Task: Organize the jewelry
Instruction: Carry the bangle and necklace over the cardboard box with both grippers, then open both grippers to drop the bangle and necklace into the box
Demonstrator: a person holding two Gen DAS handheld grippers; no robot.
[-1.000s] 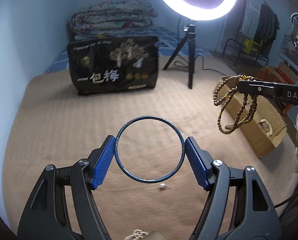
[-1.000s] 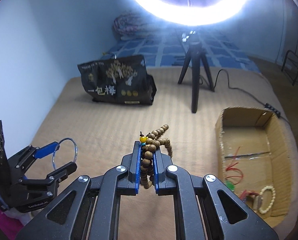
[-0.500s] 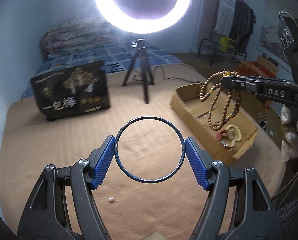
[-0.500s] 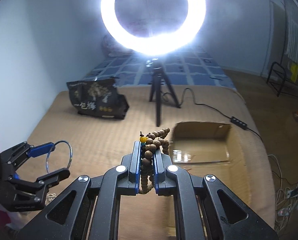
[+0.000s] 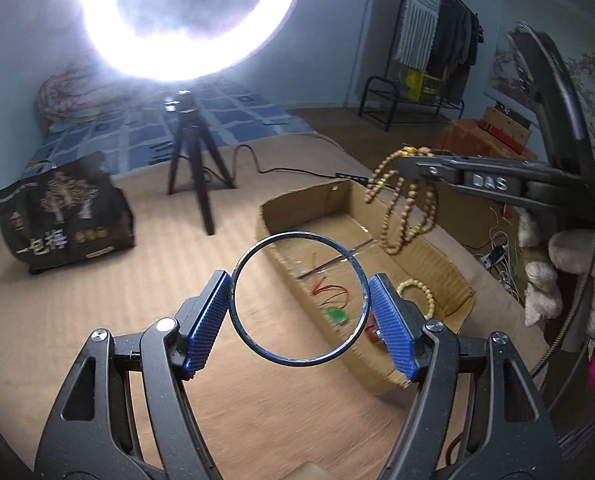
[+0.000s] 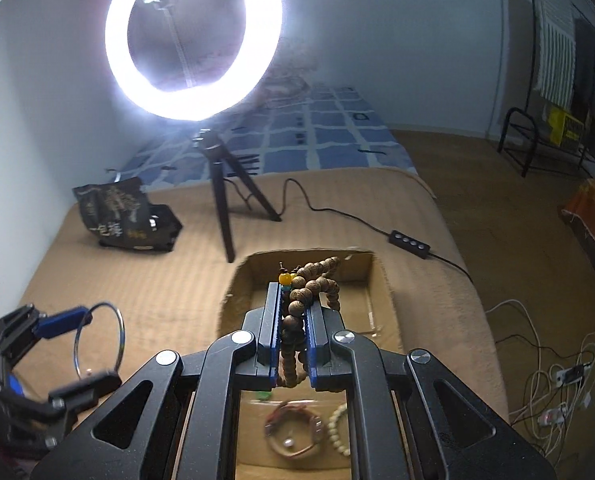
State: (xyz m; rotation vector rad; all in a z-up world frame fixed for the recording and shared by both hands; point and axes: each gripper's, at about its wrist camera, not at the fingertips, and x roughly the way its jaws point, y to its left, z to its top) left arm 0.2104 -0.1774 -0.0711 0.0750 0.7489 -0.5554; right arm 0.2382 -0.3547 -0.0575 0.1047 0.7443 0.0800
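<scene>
Bangle (image 5: 299, 299) sits pinched between the left gripper (image 5: 299, 305) pads, beside the cardboard box (image 5: 433, 248). Right gripper (image 6: 293, 332) is clamped on the bead necklace (image 6: 309, 284), dangling over that box.

A tan blanket (image 6: 145, 280) covers the bed. On it sits a cardboard box (image 6: 381, 280); left of the box stand a tripod (image 6: 227, 200) and, farther left, a black bag (image 6: 127, 216).

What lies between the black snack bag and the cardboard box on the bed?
Between the black snack bag and the cardboard box stands the ring light's tripod on bare tan blanket; both wrist views show it.
</scene>
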